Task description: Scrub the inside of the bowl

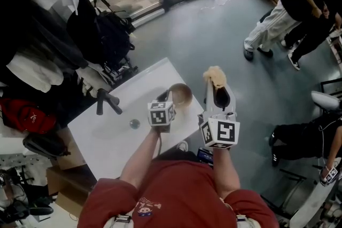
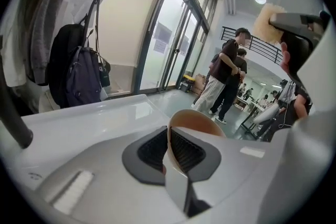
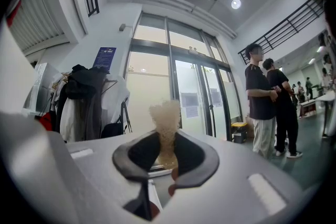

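A tan bowl (image 1: pixel 181 94) hangs tilted just above the far right part of the white sink top (image 1: pixel 117 139). My left gripper (image 1: pixel 166 96) is shut on its near rim, and in the left gripper view the thin rim of the bowl (image 2: pixel 197 120) runs between the dark pads of the left gripper (image 2: pixel 169 147). My right gripper (image 1: pixel 216 86) is held level to the right of the bowl, off the sink's edge, shut on a beige scrubbing sponge (image 1: pixel 215 75). In the right gripper view the sponge (image 3: pixel 165 123) sticks up from between the pads of the right gripper (image 3: pixel 167 153). The sponge (image 2: pixel 269 23) is apart from the bowl.
A black faucet (image 1: pixel 107 101) and a round drain (image 1: pixel 134 124) sit on the sink top. Coats and a black backpack (image 1: pixel 109 34) hang at the left. Two people (image 1: pixel 296 2) stand on the grey floor at the upper right, and another sits at the right (image 1: pixel 310 139).
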A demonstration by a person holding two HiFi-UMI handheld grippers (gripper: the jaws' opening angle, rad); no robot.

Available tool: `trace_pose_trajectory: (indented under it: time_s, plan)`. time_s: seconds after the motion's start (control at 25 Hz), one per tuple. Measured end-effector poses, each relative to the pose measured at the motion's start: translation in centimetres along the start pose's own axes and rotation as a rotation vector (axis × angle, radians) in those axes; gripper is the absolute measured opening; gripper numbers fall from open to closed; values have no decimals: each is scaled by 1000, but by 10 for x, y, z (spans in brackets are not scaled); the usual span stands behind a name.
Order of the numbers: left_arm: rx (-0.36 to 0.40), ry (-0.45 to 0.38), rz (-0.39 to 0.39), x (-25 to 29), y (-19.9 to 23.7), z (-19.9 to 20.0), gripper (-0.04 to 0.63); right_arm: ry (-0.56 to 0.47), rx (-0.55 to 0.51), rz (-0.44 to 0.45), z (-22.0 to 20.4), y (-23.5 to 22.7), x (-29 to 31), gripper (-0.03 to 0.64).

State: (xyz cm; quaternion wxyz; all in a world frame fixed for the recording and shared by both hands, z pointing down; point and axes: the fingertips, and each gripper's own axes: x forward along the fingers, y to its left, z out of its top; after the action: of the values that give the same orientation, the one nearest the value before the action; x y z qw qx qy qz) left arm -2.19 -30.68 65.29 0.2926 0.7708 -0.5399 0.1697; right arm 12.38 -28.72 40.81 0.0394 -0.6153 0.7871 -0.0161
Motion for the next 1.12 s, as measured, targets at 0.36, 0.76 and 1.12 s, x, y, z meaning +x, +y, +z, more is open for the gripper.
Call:
trace_pose_trajectory:
  time_s: [0.36,0.76,1.12]
  plan:
    - [-19,-157,11,-34,-7,65,26,-8,0,15,4,6,-2,75]
    - [6,-397,-4,-93,-21,147,26,-37,36,7,13,8,-4,75]
    - [73,-622,12,-165,-44,206,25,-101,45,21,38,13,-9,75]
